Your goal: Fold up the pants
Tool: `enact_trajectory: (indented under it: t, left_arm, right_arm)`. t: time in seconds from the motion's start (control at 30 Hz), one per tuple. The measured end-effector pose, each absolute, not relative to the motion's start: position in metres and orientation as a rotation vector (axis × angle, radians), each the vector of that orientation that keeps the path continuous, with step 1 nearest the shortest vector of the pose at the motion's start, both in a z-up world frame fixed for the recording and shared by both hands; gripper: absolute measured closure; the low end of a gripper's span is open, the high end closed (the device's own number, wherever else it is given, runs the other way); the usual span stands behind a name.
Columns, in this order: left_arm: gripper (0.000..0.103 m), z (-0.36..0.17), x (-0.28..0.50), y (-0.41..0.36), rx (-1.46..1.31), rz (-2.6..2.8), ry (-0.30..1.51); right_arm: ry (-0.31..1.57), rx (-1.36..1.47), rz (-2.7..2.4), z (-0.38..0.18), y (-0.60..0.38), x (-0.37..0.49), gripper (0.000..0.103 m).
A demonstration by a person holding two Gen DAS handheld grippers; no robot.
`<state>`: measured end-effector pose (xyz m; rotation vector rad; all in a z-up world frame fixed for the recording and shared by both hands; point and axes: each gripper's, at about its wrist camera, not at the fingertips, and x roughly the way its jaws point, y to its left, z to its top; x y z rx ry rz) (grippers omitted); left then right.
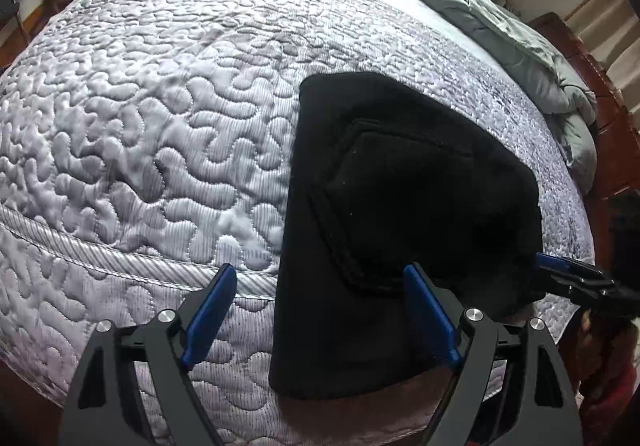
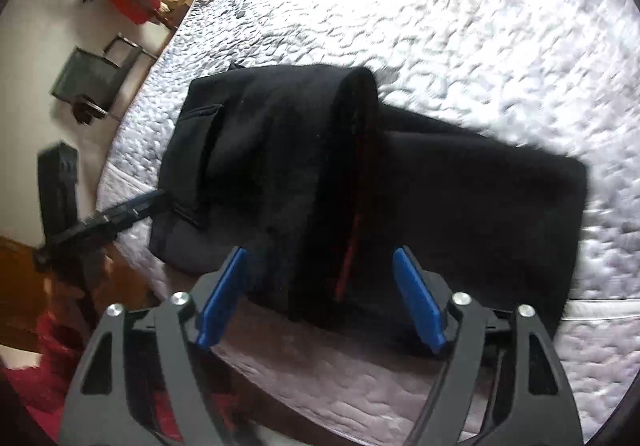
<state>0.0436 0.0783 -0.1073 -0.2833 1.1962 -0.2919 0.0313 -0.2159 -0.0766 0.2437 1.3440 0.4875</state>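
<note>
Black pants point(image 1: 400, 206) lie folded on the quilted mattress point(image 1: 140, 126) — both hand-held grippers, left point(image 1: 320, 310) and right point(image 2: 320, 294), spread wide.

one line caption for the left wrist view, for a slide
Open left tongs over folded black pants on a quilted mattress, right tongs at the pants' right edge.

The black pants point(image 1: 400, 206) lie folded into a compact, roughly rectangular bundle in the right half of the left wrist frame, on the quilted bed. A stitched back pocket faces up at the middle of the bundle. In the right wrist view the pants point(image 2: 280, 166) fill the centre of the frame: an upper layer is folded over and rounded at its fold, a flatter layer extends toward the right, and a red lining edge shows between them.
</note>
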Motion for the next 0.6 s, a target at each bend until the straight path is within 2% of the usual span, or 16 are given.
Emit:
enact_trajectory:
  t: [0.17, 0.23, 0.27, 0.3, 0.33, 0.4, 0.6]
  left_arm:
    - [0.017, -0.11, 0.045, 0.079, -0.325, -0.296, 1.205]
    - [0.016, -0.111, 0.046, 0.081, -0.328, -0.292, 1.205]
    - [0.016, -0.112, 0.046, 0.082, -0.332, -0.291, 1.206]
    - [0.015, -0.113, 0.046, 0.085, -0.334, -0.288, 1.208]
    - [0.015, -0.113, 0.047, 0.087, -0.338, -0.283, 1.21]
    - [0.015, -0.111, 0.047, 0.089, -0.354, -0.286, 1.207]
    - [0.015, -0.096, 0.045, 0.089, -0.35, -0.291, 1.169]
  right_arm:
    - [1.411, 0.346, 0.556, -0.108, -0.204, 0.045, 0.029]
    - [1.396, 0.348, 0.574, -0.109, -0.2, 0.046, 0.044]
    - [1.385, 0.372, 0.599, -0.107, -0.2, 0.047, 0.064]
    - [1.376, 0.41, 0.62, -0.105, -0.203, 0.047, 0.076]
    - [1.361, 0.431, 0.634, -0.102, -0.207, 0.048, 0.079]
    - [1.328, 0.475, 0.672, -0.094, -0.213, 0.046, 0.083]
    - [1.186, 0.532, 0.673, -0.052, -0.246, 0.032, 0.084]
